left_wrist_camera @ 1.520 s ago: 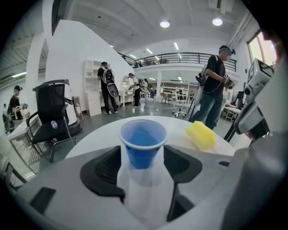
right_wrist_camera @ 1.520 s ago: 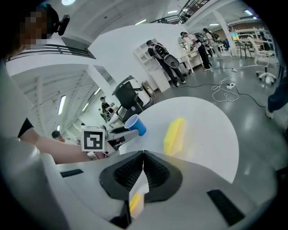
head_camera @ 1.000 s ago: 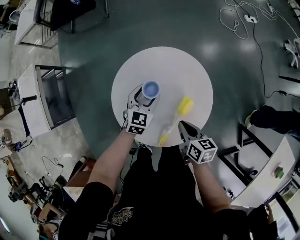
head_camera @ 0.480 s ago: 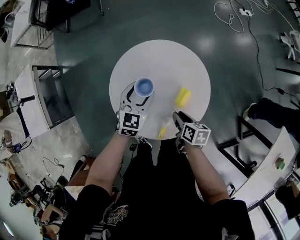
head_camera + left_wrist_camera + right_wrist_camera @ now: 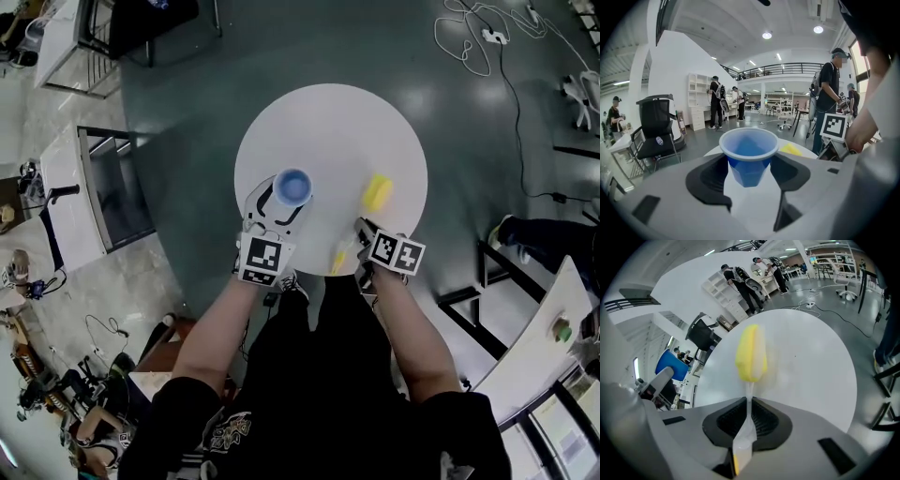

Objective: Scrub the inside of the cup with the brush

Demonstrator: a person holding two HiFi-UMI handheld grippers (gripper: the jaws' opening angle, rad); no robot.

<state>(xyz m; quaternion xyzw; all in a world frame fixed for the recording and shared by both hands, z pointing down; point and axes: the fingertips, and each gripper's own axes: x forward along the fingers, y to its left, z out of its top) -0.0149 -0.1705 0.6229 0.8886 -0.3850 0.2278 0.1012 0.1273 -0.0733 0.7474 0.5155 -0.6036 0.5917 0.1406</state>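
**Cup and brush both gripped, scrubbing not yet begun**

Since the earlier frame the right gripper (image 5: 749, 411) has come down onto the thin translucent handle of the yellow-headed brush (image 5: 751, 357). Its jaws have just been closing and now pinch that handle. The brush lies on the right half of the round white table (image 5: 328, 131). The left gripper (image 5: 750, 168) is clamped on the blue plastic cup (image 5: 749, 157), upright over the table's left half. Grasping looks done. Lifting the brush, entering the cup and scrubbing remain.

The right tool (image 5: 362, 230) hides the brush (image 5: 377, 193) handle's middle; seen from it, the left tool (image 5: 278, 204) half-covers the cup (image 5: 670, 363).
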